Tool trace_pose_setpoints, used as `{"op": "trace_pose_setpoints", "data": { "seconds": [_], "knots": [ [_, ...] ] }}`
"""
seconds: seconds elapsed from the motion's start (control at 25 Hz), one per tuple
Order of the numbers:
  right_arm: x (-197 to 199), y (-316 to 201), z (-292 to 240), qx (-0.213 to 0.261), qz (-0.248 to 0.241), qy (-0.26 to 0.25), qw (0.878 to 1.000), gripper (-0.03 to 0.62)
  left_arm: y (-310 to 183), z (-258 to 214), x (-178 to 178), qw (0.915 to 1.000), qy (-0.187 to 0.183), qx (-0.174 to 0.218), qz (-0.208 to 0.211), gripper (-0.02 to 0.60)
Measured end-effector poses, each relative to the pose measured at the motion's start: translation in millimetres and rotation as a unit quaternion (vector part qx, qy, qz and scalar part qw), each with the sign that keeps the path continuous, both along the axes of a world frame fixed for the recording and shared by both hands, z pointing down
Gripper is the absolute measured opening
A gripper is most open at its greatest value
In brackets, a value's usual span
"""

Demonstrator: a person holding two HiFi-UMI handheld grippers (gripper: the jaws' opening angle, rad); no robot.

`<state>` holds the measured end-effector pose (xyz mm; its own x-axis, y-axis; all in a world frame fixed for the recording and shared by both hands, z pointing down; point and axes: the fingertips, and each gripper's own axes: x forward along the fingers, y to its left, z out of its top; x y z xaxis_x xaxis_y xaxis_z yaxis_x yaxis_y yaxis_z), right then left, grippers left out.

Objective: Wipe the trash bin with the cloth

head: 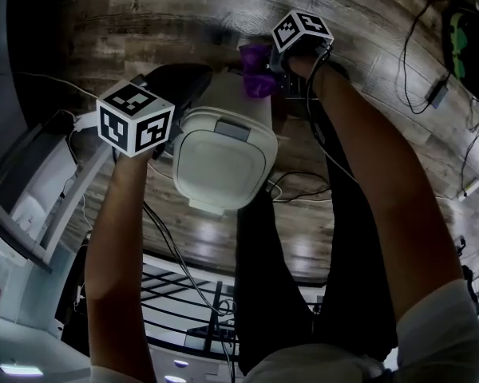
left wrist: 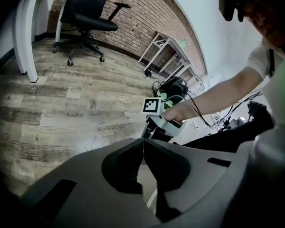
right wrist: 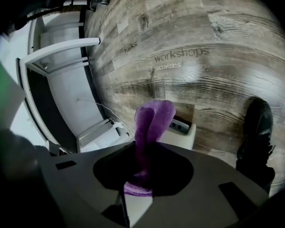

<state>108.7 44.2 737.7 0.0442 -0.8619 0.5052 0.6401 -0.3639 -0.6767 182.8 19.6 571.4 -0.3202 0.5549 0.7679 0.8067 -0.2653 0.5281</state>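
Left gripper (left wrist: 143, 148): jaws pressed together with only a thin slit between them, nothing held. It sits just beside the bin's left edge. In the head view its marker cube covers the hand.
Trash bin (head: 223, 162): white, lid shut, on the wood floor (head: 144, 22) between the two grippers. From above, the lid hides its body.
Cloth (right wrist: 152, 125): purple and bunched, at the bin's far edge. I cannot tell whether it touches the bin.
Right gripper (right wrist: 140, 172): jaws clamped on the cloth's lower end, and the cloth partly masks the bin behind it.
Cables (head: 419, 50): black, on the floor at right, cut off by the frame edge.
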Motion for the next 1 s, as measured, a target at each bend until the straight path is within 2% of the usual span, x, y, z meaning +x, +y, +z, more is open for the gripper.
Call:
{"op": "trace_pose_setpoints", "data": {
  "seconds": [0.24,0.44,0.56,0.76,0.88,1.0],
  "knots": [
    [52.8,-40.7,24.7,0.033,0.064,-0.007,0.997,0.097,-18.4,22.9,6.3,0.9999,0.003,0.01,-0.002,0.005],
    [66.6,-77.5,50.3,0.055,0.057,-0.006,0.997,0.097,-27.0,43.4,7.1,1.0,0.0,0.008,-0.006,0.005],
    [61.2,-82.5,69.8,0.044,0.024,-0.012,0.999,0.097,-28.7,53.2,10.3,1.0,0.0,0.006,-0.004,0.005],
    [16.9,-78.0,97.5,0.005,-0.082,-0.022,0.996,0.097,-30.2,60.1,11.9,1.0,-0.003,0.006,-0.002,0.005],
    [8.9,-71.3,100.0,-0.003,-0.084,-0.014,0.996,0.097,-31.8,62.5,13.5,0.9999,-0.005,0.009,0.0,0.005],
    [-3.6,-62.4,102.1,-0.016,-0.107,-0.001,0.994,0.097,-32.7,65.4,12.8,0.9999,-0.008,0.013,0.005,0.005]
  ]
}}
